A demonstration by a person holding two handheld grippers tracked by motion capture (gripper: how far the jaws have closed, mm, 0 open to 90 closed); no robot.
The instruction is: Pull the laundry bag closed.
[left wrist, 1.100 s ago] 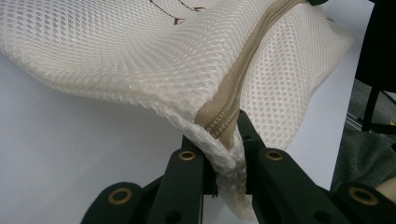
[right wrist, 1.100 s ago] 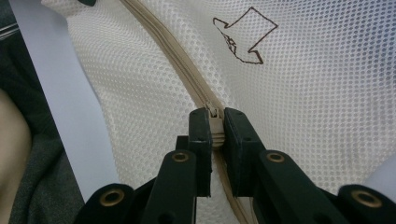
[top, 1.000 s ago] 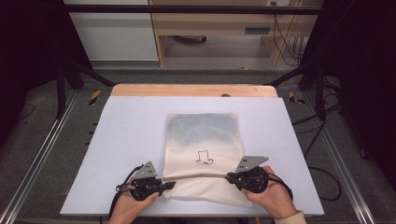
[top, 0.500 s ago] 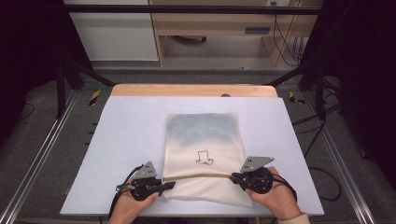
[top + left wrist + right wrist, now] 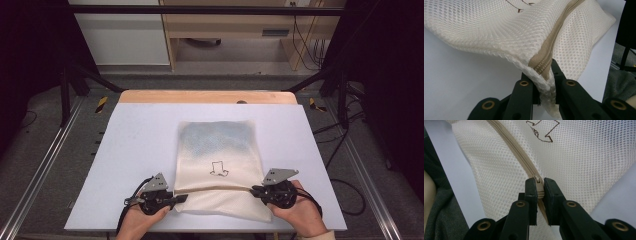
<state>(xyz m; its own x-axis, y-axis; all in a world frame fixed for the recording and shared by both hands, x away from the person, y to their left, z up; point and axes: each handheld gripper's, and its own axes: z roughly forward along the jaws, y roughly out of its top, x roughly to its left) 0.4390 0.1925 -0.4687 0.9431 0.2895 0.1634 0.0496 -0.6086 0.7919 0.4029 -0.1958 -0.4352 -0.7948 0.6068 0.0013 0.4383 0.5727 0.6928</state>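
Mesh bag [image 5: 218, 165], cream, flat on white table [image 5: 140, 150], near the front edge, with a small dark outline drawing [image 5: 218, 169] mid-panel. Left gripper [image 5: 176, 198] clamped tight on bag's left edge at the tan zipper [image 5: 549, 50] end, fabric bunched between jaws. Right gripper [image 5: 256, 190] pinched shut on zipper at bag's right edge. Zipper line taut between both.

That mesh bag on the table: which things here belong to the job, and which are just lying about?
In use:
mesh laundry bag
its zipper
left gripper
right gripper

Lying about:
yellow-black tools on the floor
cables
wooden bench
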